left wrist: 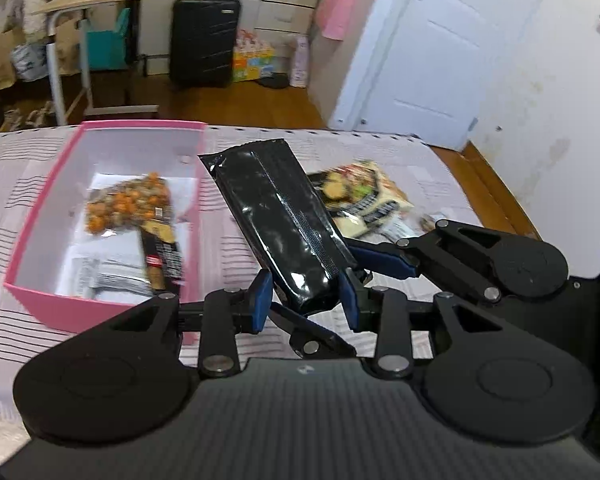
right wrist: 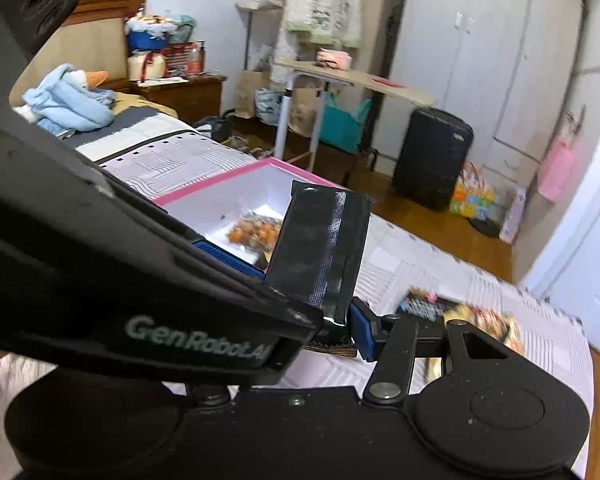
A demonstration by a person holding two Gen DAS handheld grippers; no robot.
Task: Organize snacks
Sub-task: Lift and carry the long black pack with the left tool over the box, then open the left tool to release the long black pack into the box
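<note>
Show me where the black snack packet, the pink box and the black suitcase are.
black snack packet (left wrist: 284, 220), left wrist view, middle of wrapper.
pink box (left wrist: 40, 216), left wrist view, left wall.
black suitcase (right wrist: 432, 160), right wrist view, front face.

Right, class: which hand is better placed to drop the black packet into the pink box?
Left. The left tongs grip the packet at its lower end, and the box lies open just beside them. The right tongs also touch the packet, but from the side away from the box.
</note>
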